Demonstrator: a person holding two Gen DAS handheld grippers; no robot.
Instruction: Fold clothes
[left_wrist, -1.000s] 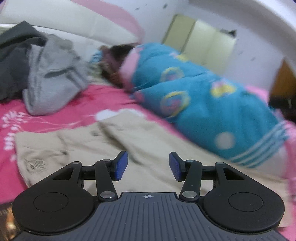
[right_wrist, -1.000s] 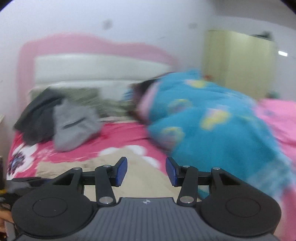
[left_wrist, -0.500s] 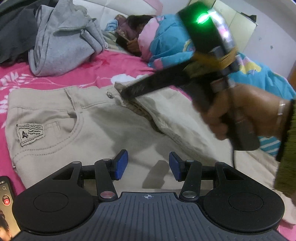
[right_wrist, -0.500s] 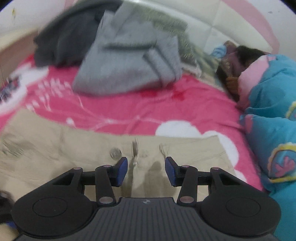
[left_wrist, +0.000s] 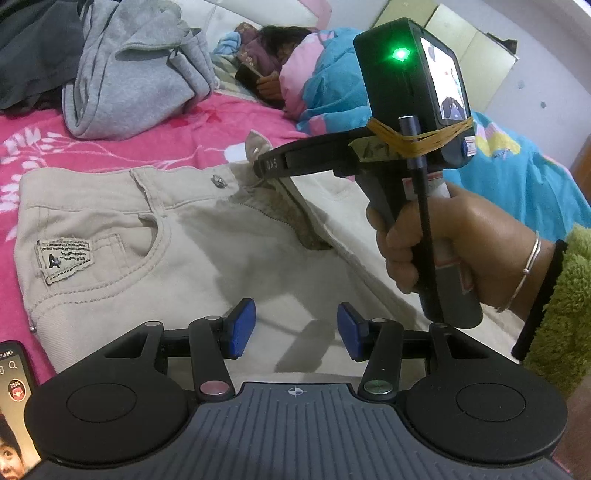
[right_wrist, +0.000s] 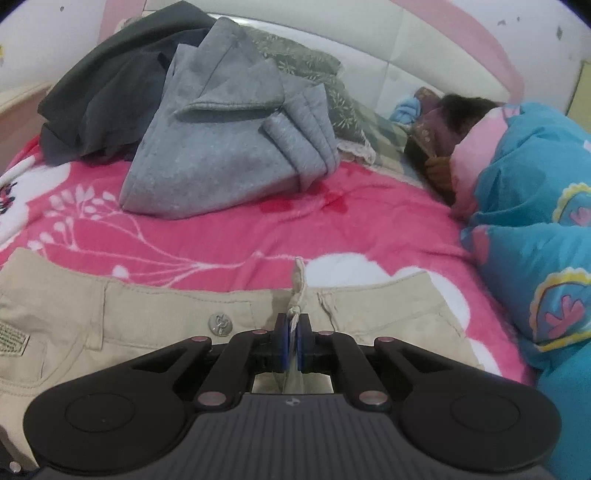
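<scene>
Beige trousers (left_wrist: 155, 236) lie flat on the pink floral bedspread (right_wrist: 229, 229), waistband toward the headboard, fly open, metal button (right_wrist: 218, 324) showing, a cloth label (left_wrist: 63, 258) at the pocket. The right gripper (right_wrist: 292, 341) is pinched closed on the fly flap at the waistband, lifting it. The left gripper (left_wrist: 292, 334) hovers wide apart above the trouser seat. Bare bedspread separates the waistband from the grey garment (right_wrist: 221, 147); a blue quilt (right_wrist: 535, 221) crowds the right edge.

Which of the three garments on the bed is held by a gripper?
The beige trousers: the right gripper pinches their waistband. The grey and dark garments lie untouched behind.
</scene>
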